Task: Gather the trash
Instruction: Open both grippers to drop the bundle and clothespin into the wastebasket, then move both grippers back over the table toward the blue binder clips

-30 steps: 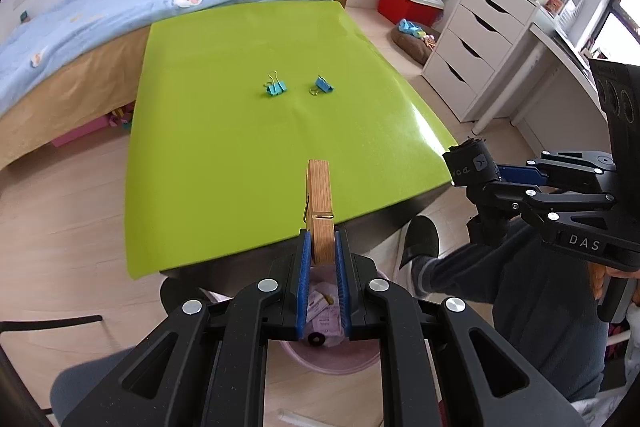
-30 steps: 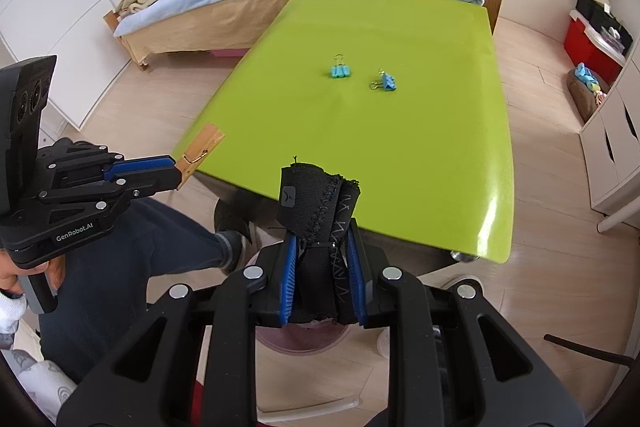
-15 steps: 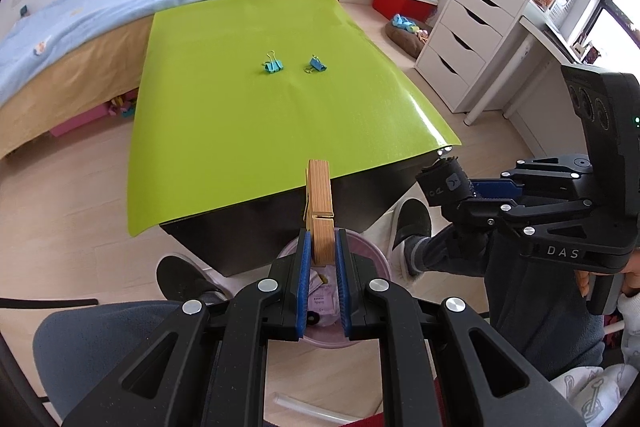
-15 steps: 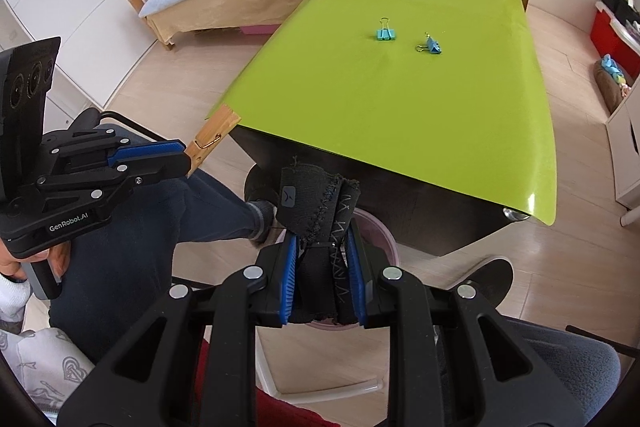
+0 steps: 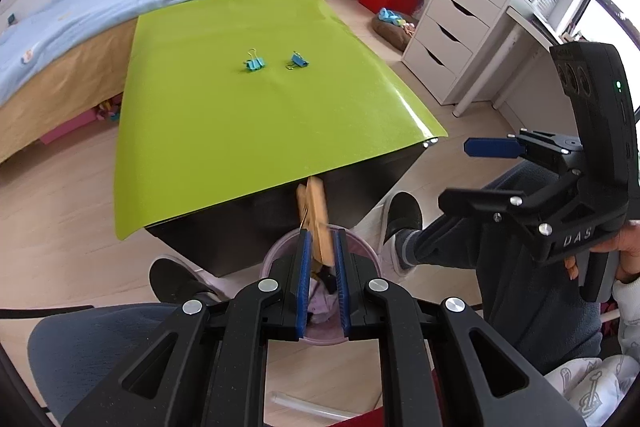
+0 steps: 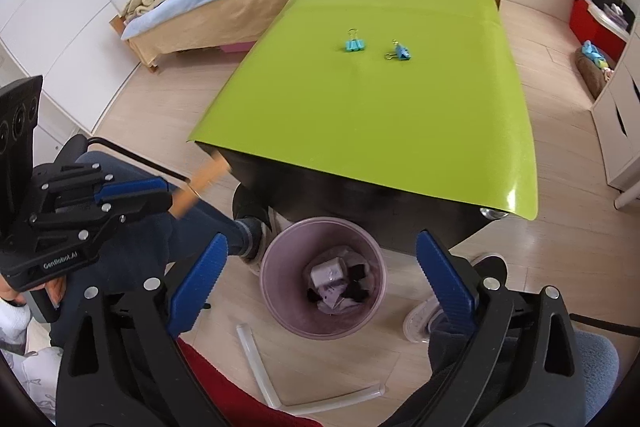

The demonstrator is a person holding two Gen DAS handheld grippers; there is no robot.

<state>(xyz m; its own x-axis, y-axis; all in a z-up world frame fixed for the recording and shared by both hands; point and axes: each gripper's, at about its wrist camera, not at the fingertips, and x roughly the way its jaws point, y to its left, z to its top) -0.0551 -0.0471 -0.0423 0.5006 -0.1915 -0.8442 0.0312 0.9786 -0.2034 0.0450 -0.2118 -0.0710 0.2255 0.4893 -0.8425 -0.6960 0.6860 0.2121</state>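
Having just been opening, the right gripper (image 6: 320, 267) is standing wide and empty over the bin (image 6: 280, 263) while the left gripper (image 5: 320, 259) is pinching a clothespin (image 5: 314, 215), two binder clips (image 6: 354, 45) waiting on the table (image 6: 360, 131).

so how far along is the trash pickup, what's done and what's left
Done: the right gripper has just opened, nothing between its pads, above the pink bin, where dark fabric lies among paper scraps. In hand: the left gripper is shut on a wooden clothespin over the bin. Left: two blue binder clips on the green table.
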